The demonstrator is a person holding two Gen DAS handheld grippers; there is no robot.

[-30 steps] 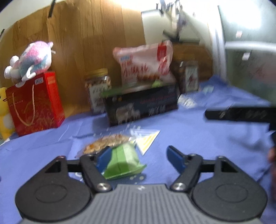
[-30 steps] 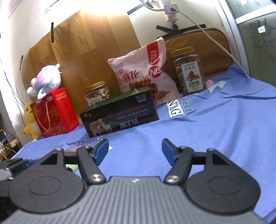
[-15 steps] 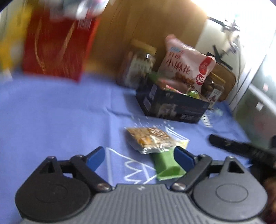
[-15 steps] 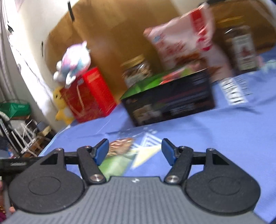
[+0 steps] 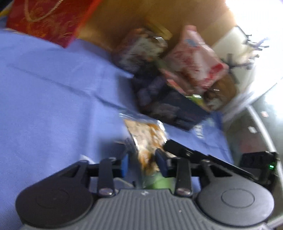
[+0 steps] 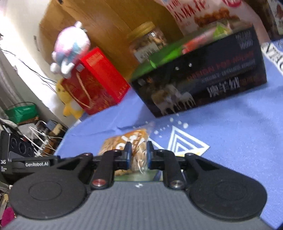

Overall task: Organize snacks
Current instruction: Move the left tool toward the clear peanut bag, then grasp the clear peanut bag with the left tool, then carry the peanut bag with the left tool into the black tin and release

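Clear plastic packet of brownish snacks [image 6: 131, 141] lies on the blue cloth [image 6: 230, 132], in front of the dark box [image 6: 203, 83], which is my landmark. Both grippers are on it from opposite ends.

Right gripper [image 6: 138, 156]: jaws narrow, blue pads pinching the packet's near edge, film bunched between them. Reads as a grip.

Left gripper [image 5: 142, 164]: jaws drawn in with the packet's other end between the pads. That view is badly blurred; the pads look to be against the film, but I can't confirm how firm the contact is. The right gripper's black finger crosses that view just beside the packet, on the box's side.

Why two grippers on one bag: probably because the film is limp and slippery, and a pinch at each end stops it folding or sliding out on the lift.

Green packet [image 6: 141, 177] sits under or just beside the clear one, on the side away from the box; can't tell if it's caught in either grip. Risk: it gets dragged along.

The box is open-topped, with green and red packs already poking out, so it's likely the destination. Jar [image 6: 146, 44], big pink bag [image 6: 203, 12] and red gift bag [image 6: 95, 79] stand behind or beside the box, out of the path.
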